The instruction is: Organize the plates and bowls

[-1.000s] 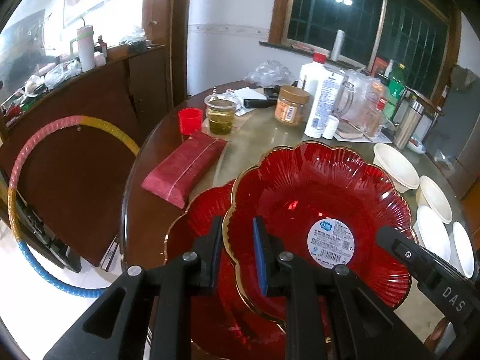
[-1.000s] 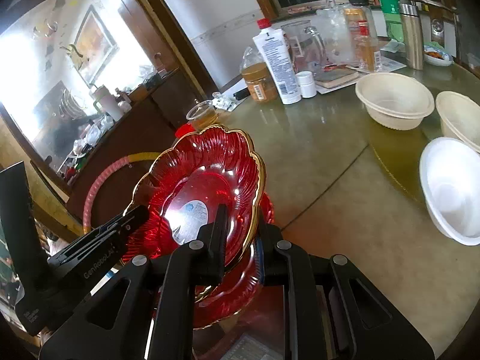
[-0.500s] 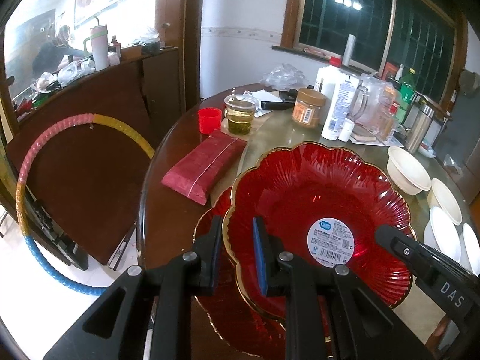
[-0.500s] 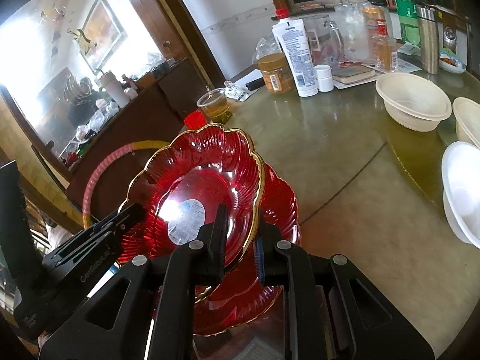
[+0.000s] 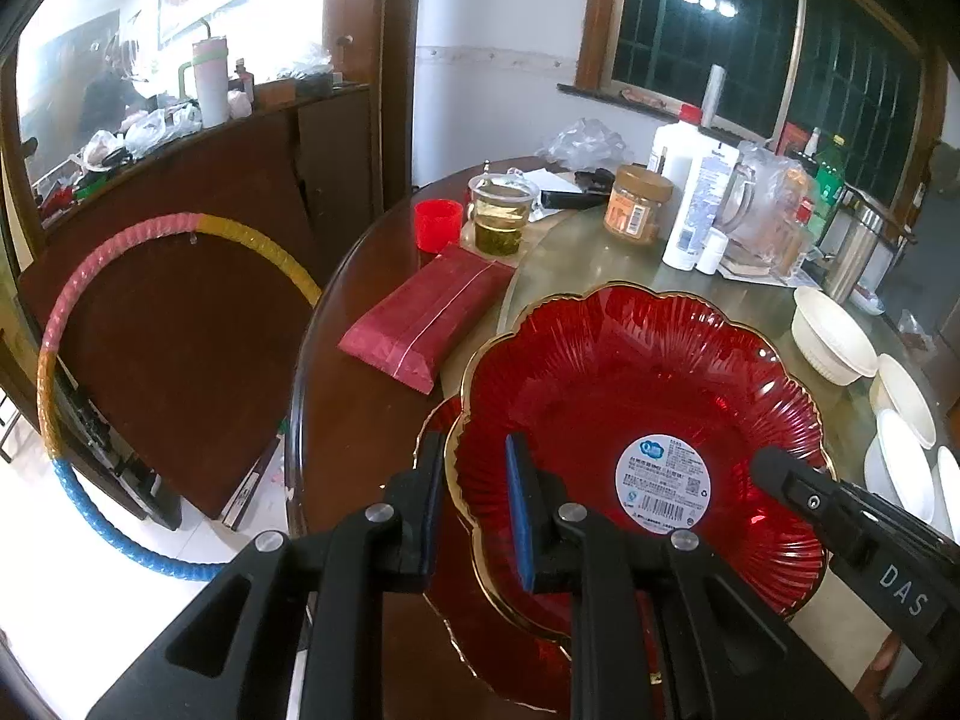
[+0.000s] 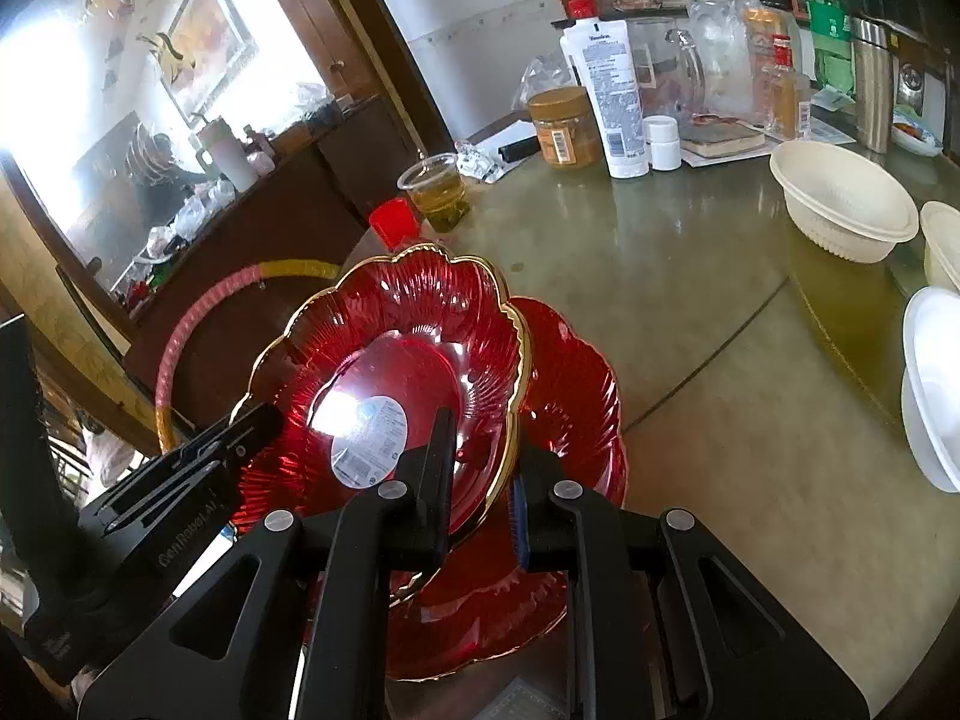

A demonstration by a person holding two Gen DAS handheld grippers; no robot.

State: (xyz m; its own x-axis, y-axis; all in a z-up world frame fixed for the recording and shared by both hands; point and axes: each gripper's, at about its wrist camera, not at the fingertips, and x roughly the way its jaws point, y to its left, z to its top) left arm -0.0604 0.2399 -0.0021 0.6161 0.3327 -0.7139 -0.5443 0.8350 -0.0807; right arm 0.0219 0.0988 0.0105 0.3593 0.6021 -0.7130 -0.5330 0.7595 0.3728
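Left wrist: left gripper (image 5: 474, 504) clamps the scalloped, gold-rimmed red glass plate (image 5: 636, 396) above a second red plate (image 5: 438, 420) on the round table (image 5: 336, 372); glossy ribbed glass could slip | Right wrist: right gripper (image 6: 480, 480) pinches the opposite rim; uneven lowering risks chipping; cream bowls (image 6: 840, 204) sit well apart.

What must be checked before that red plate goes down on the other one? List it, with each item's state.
1. Left hand-held gripper clamped on the top plate's rim: ok.
2. Right hand-held gripper clamped on the opposite rim: ok.
3. Lower plate lies on the table beneath the held one: ok.
4. Held plate lined up over the lower one: not ok, offset and tilted.
5. Nothing lying inside the lower plate: cannot tell, mostly hidden.
6. White bowls well apart from the plates: ok.
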